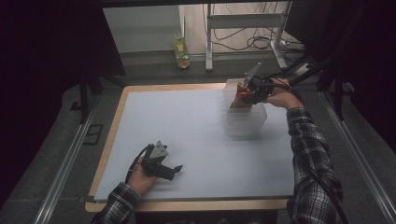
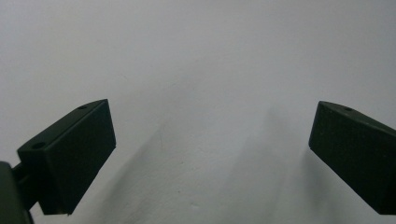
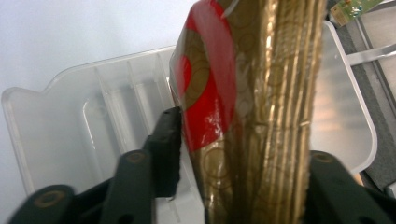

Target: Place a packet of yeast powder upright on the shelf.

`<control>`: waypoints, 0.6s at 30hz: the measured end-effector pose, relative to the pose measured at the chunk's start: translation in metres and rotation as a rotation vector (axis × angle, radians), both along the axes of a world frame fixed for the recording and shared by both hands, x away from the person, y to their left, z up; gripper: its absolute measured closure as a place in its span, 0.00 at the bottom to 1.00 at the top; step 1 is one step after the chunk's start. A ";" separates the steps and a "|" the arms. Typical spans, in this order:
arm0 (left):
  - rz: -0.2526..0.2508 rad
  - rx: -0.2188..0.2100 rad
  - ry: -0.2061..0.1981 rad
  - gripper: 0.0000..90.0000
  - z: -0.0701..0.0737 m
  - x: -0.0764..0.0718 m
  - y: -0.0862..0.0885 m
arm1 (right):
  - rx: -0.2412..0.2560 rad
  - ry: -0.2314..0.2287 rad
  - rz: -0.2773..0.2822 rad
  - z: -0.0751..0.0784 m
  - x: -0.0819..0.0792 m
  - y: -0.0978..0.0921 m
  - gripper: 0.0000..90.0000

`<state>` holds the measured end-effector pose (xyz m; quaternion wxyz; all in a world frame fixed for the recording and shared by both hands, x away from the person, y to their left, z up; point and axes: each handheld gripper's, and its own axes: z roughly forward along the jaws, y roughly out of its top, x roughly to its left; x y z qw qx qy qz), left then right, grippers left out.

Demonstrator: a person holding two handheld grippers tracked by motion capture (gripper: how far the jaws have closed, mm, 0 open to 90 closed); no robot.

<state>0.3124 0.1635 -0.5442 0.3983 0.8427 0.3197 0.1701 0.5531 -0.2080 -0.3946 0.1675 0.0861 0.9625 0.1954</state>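
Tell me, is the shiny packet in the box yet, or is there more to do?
Not quite yet. Done: the right hand-held gripper is shut on the red and gold packet. In hand: it holds the packet over the clear plastic box at the far right of the table. Left: lowering it in and letting go. The left hand-held gripper rests open on the pale mat, holding nothing.

Glossy gold-and-red foil packet (image 3: 243, 116), frosted translucent plastic tray (image 3: 70, 126), matt pale-blue table cover (image 1: 187, 135).

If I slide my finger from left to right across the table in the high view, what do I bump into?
Left gripper → clear bin → right gripper holding a gold packet over the bin → sleeve.
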 end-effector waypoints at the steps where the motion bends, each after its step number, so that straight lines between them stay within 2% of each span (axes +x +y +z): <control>1: 0.000 0.000 0.000 0.01 0.000 0.000 0.000 | 0.002 0.001 -0.001 0.000 0.000 0.000 0.57; 2: 0.000 0.000 0.000 0.01 0.000 0.000 0.000 | 0.015 -0.002 -0.007 0.001 -0.001 0.000 0.51; 3: 0.001 -0.001 0.000 0.01 0.000 0.000 0.000 | 0.015 -0.002 -0.007 0.001 -0.001 0.000 0.51; 8: 0.001 0.001 0.001 0.01 0.000 0.000 0.000 | 0.014 -0.012 -0.021 0.002 -0.003 0.002 0.37; 13: 0.000 0.003 -0.002 0.01 0.000 -0.001 0.000 | 0.034 -0.018 -0.045 0.004 -0.003 0.003 0.27; 18: 0.000 0.009 -0.003 0.01 0.000 -0.001 -0.001 | 0.093 -0.005 -0.075 0.008 -0.003 0.002 0.20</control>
